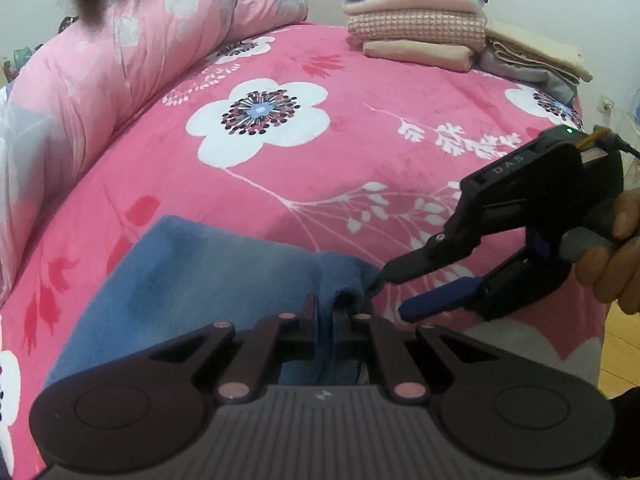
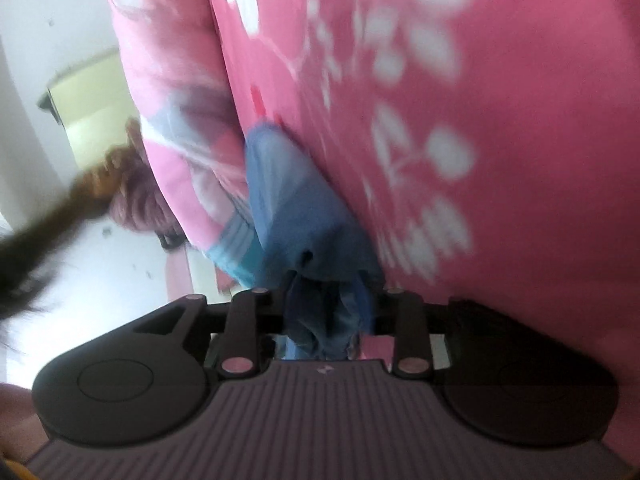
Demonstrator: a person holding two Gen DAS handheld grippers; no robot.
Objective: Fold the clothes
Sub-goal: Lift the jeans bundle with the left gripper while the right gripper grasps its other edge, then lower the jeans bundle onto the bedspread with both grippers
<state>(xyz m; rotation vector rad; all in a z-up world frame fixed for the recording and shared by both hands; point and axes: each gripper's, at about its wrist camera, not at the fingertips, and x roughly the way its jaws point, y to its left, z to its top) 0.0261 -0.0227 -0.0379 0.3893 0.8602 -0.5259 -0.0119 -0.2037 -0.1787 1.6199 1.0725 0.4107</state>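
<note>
A blue fleece garment [image 1: 208, 276] lies flat on the near part of the pink flowered bed cover [image 1: 360, 160]. My left gripper [image 1: 325, 312] is shut on the garment's near right edge, with cloth pinched between its fingers. My right gripper [image 1: 394, 293] comes in from the right; its fingers stand apart at the garment's right corner, the upper finger touching the cloth. In the blurred, tilted right wrist view the blue garment [image 2: 304, 224] bunches between the open fingers of the right gripper [image 2: 328, 308].
A stack of folded clothes [image 1: 416, 20] stands at the far side of the bed, with more folded cloth [image 1: 536, 60] to its right. A rolled pink quilt [image 1: 100, 80] runs along the left. Wooden floor [image 1: 620, 352] shows past the bed's right edge.
</note>
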